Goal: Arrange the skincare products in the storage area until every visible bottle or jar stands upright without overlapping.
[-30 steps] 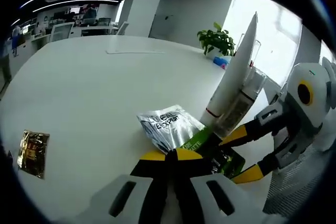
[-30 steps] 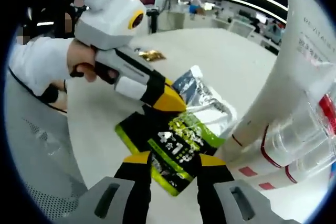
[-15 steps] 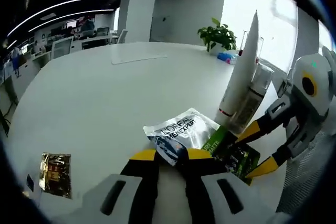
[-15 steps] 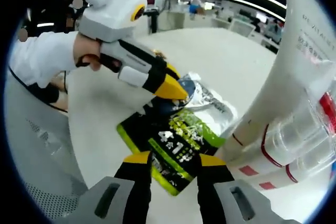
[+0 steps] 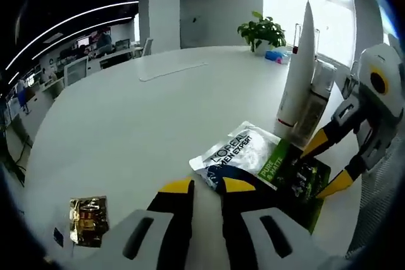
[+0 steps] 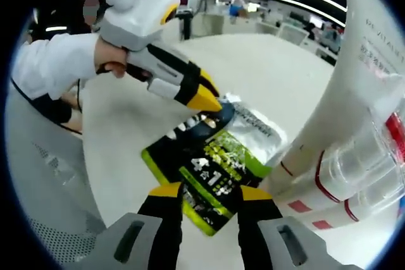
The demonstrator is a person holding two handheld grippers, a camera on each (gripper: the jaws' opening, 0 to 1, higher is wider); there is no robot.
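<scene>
Jaws of the left gripper (image 5: 206, 186) stand narrowly parted, empty, tips just short of the silver L'Oréal Men Expert sachet (image 5: 239, 156) on the white table (image 5: 126, 131). Right gripper (image 6: 209, 193) is open astride the black-and-green sachet (image 6: 205, 178) edge; contact uncertain. A sleeved hand (image 6: 107, 61) angles the left gripper downward. White tube (image 5: 300, 67) and clear bottle (image 5: 314, 102) stand upright beside the sachets. A gold packet (image 5: 87, 219) lies apart.
</scene>
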